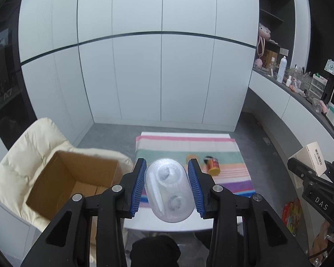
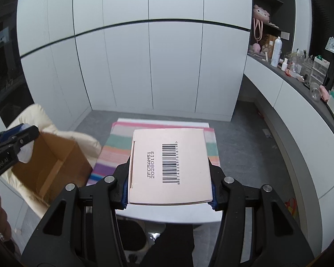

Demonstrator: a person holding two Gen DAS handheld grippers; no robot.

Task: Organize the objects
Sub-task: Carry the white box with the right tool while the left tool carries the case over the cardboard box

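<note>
My left gripper (image 1: 168, 189) is shut on a clear oval plastic case (image 1: 169, 191), its blue pads pressed against both sides. My right gripper (image 2: 169, 178) is shut on a flat pale pink box (image 2: 169, 164) with a barcode on top, and the box hides the fingertips. An open cardboard box (image 1: 73, 178) rests on a cream padded chair (image 1: 22, 155) to the left, below and left of the case. On the striped cloth (image 1: 189, 146) lie a small red and yellow jar (image 1: 213, 166) and a tan object (image 1: 192, 157). In the left wrist view, the right gripper (image 1: 309, 169) shows at the right edge.
The cloth covers a white table (image 2: 167, 213) in front of white cabinet doors. A long counter (image 1: 300, 93) on the right holds a white spray bottle (image 1: 282, 69) and several small items. A colourful packet (image 1: 291, 213) lies on the floor. The person's dark-clothed legs are below.
</note>
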